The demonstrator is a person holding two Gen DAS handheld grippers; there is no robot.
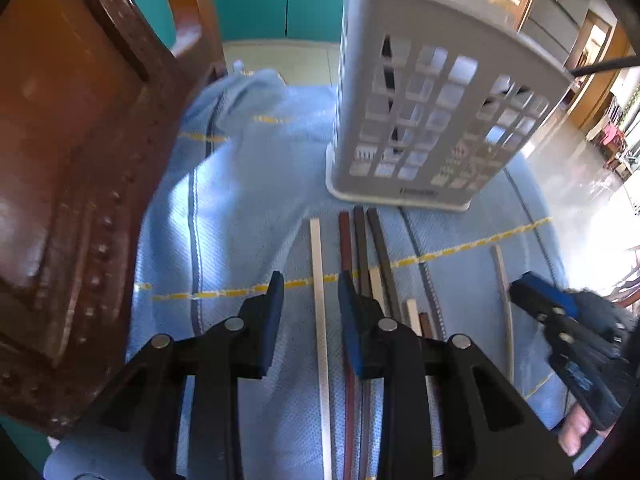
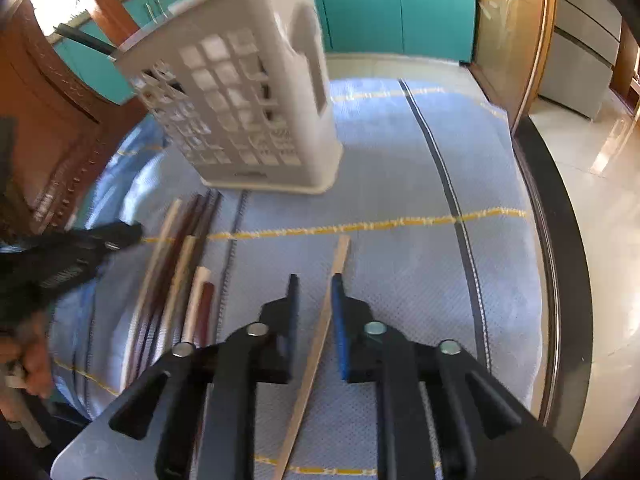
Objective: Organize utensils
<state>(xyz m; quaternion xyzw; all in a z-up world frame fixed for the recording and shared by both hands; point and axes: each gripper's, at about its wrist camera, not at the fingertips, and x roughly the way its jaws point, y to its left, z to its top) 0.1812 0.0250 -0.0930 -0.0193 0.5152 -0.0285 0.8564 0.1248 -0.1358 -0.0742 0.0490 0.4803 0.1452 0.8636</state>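
Observation:
Several chopsticks lie lengthwise on a blue cloth (image 1: 248, 208) in front of a grey slotted utensil holder (image 1: 432, 120), which also shows in the right wrist view (image 2: 248, 112). My left gripper (image 1: 311, 284) is open, its jaws on either side of a pale chopstick (image 1: 319, 280), just above it. Dark and red-brown chopsticks (image 1: 366, 240) lie right beside it. My right gripper (image 2: 314, 284) is open, straddling a separate light wooden chopstick (image 2: 338, 260). The right gripper also shows in the left wrist view (image 1: 520, 286), and the left gripper in the right wrist view (image 2: 132, 232).
A brown wooden chair (image 1: 80, 160) stands close on the left of the cloth. The dark table edge (image 2: 560, 240) curves on the right, with glossy floor beyond. Teal cabinets (image 2: 400, 4) stand behind. A black utensil handle (image 1: 600, 66) sticks out of the holder.

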